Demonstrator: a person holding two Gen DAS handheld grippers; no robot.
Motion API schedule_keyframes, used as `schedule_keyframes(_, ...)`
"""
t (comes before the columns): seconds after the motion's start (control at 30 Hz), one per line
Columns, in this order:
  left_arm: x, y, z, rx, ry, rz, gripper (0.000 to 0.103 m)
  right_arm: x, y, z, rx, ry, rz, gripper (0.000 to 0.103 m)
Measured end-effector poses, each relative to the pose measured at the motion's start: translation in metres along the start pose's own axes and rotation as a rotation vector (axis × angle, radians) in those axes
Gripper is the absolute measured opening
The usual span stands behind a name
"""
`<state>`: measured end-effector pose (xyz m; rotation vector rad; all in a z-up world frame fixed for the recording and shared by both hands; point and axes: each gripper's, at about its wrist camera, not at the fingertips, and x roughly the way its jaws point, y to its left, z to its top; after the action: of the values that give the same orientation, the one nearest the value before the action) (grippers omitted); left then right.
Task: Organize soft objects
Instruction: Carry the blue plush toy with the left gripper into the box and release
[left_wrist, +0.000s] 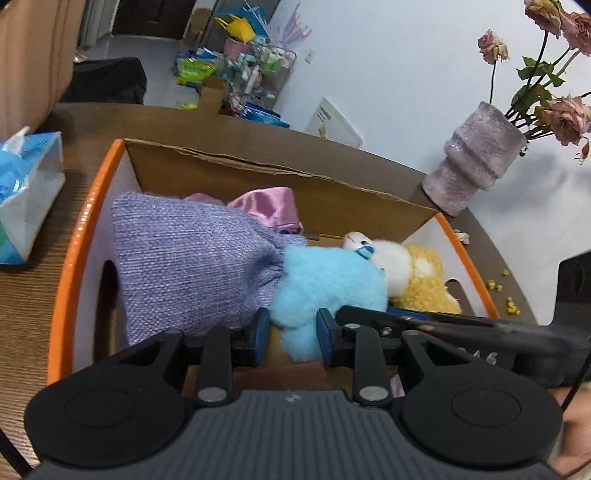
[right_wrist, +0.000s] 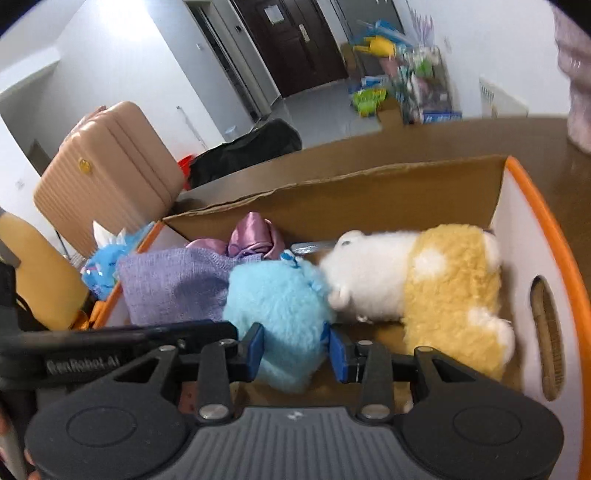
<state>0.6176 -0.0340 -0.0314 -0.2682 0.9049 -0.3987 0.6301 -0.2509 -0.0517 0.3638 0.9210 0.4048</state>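
An orange-rimmed cardboard box (left_wrist: 79, 229) (right_wrist: 546, 221) holds a lilac knitted pouch (left_wrist: 184, 266) (right_wrist: 173, 288), a pink satin bag (left_wrist: 269, 210) (right_wrist: 255, 236), a light blue plush (left_wrist: 325, 284) (right_wrist: 277, 310) and a white-and-yellow plush (left_wrist: 417, 280) (right_wrist: 443, 280). My left gripper (left_wrist: 293, 338) has its blue pads on either side of the blue plush's lower end. My right gripper (right_wrist: 295, 347) also straddles the blue plush, pads touching its fur. Both sit over the box's near edge.
The box stands on a brown wooden table (left_wrist: 26, 314). A tissue pack (left_wrist: 26, 192) lies left of the box. A lilac vase (left_wrist: 476, 162) with dried roses stands behind its right corner. A beige suitcase (right_wrist: 107, 173) is off the table.
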Motion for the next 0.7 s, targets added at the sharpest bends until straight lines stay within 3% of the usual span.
schedule_keyframes(0.17,-0.025,-0.005,-0.002,0.019,-0.044,0.012,0.029,0.000,-0.007,0.006,0.073,0.073,0.073,0.037)
schedule_keyframes(0.27,-0.053,-0.014,-0.003,0.059,-0.091,0.050,0.029,-0.013,-0.008,0.000,0.104,0.086,0.054,0.048)
schedule_keyframes(0.3,-0.062,-0.015,-0.003,0.067,-0.108,0.063,0.030,-0.023,-0.004,-0.001,0.078,0.060,0.023,0.058)
schedule_keyframes(0.37,-0.088,-0.019,-0.005,0.086,-0.152,0.091,0.034,-0.046,0.005,-0.005,0.035,0.013,-0.012,0.066)
schedule_keyframes(0.53,-0.155,-0.031,-0.020,0.143,-0.254,0.144,0.044,-0.126,0.023,-0.010,-0.023,-0.119,-0.041,0.067)
schedule_keyframes(0.7,-0.222,-0.044,-0.054,0.212,-0.380,0.198,0.065,-0.210,0.044,-0.037,-0.153,-0.253,-0.113,0.070)
